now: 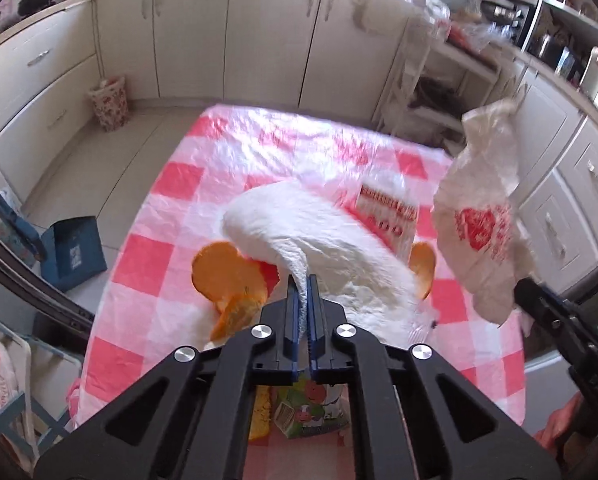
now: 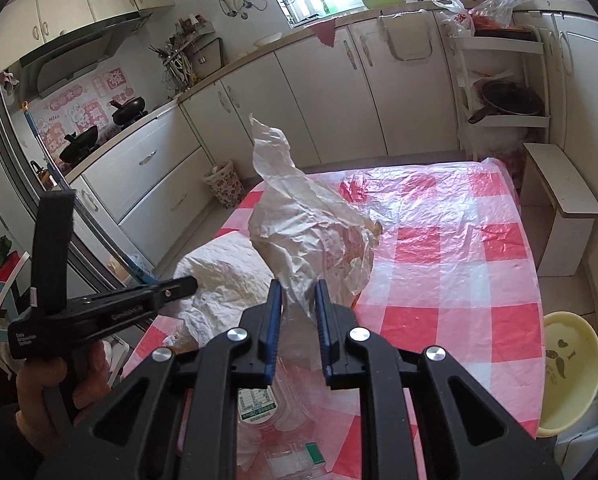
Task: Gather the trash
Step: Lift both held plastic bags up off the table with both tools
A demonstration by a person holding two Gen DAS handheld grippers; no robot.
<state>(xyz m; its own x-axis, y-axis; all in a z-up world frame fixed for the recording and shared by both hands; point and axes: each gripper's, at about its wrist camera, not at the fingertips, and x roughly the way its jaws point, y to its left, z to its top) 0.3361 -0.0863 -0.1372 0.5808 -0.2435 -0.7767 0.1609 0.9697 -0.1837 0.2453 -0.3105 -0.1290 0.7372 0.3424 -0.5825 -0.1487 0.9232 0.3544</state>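
A crumpled white paper towel (image 1: 311, 236) is pinched at one corner between the closed jaws of the left gripper (image 1: 303, 280), the rest of the sheet draped over orange peels (image 1: 223, 276) on a table covered by a red-and-white checked plastic cloth (image 1: 171, 184). A thin, crinkled plastic bag (image 2: 299, 216) is clamped by the right gripper (image 2: 297, 286) and held raised above the cloth. A printed carton (image 1: 311, 412) is seen lying under the left gripper.
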